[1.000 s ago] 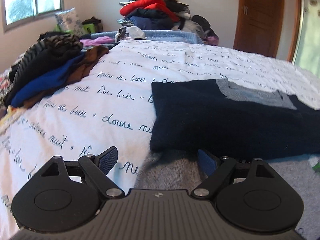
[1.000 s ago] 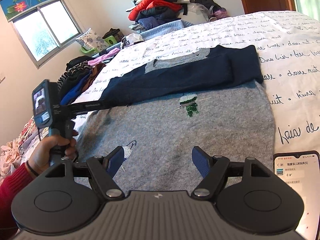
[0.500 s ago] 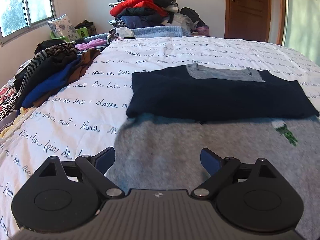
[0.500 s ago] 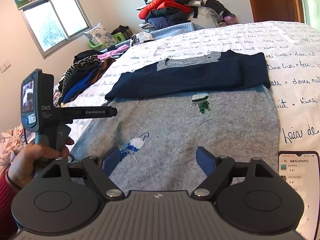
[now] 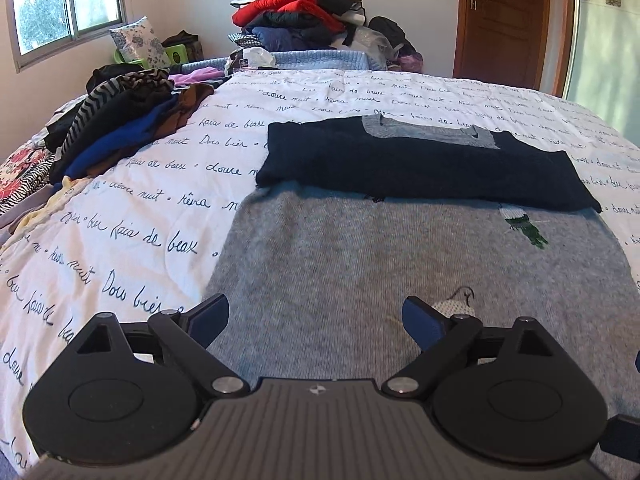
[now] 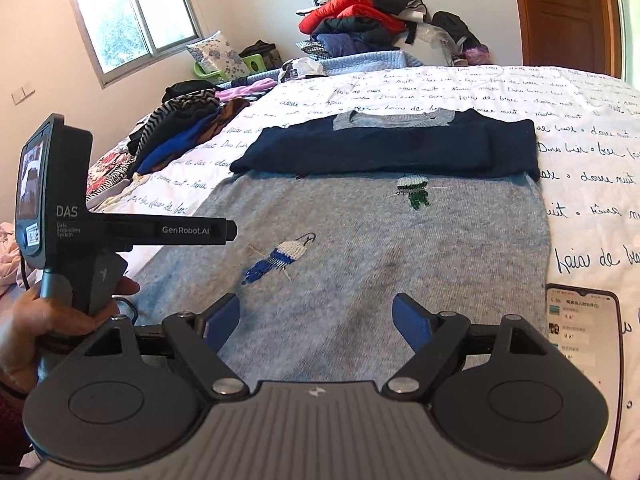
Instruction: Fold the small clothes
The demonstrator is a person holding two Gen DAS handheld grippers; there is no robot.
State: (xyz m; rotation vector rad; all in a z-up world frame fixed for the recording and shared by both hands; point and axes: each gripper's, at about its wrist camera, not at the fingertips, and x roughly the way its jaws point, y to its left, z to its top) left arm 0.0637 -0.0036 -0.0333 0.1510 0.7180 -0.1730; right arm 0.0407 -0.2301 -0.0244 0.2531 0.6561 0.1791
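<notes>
A grey knitted sweater [image 5: 360, 264] lies flat on the bed, with its navy sleeves [image 5: 420, 164] folded across its upper part; it also shows in the right wrist view [image 6: 380, 248]. My left gripper [image 5: 316, 320] is open and empty, above the sweater's near left part. My right gripper [image 6: 316, 316] is open and empty, above the sweater's near edge. The left gripper's handle [image 6: 120, 232] shows at the left of the right wrist view, held in a hand.
The bed has a white cover with script [image 5: 132, 216]. A heap of clothes [image 5: 120, 128] lies at its left side. A tall clothes pile [image 5: 304, 20] stands at the back. A phone [image 6: 580, 336] lies by the sweater's right edge.
Both grippers have drawn back towards the near edge of the sweater, so more of the grey body shows. Both stay open.
</notes>
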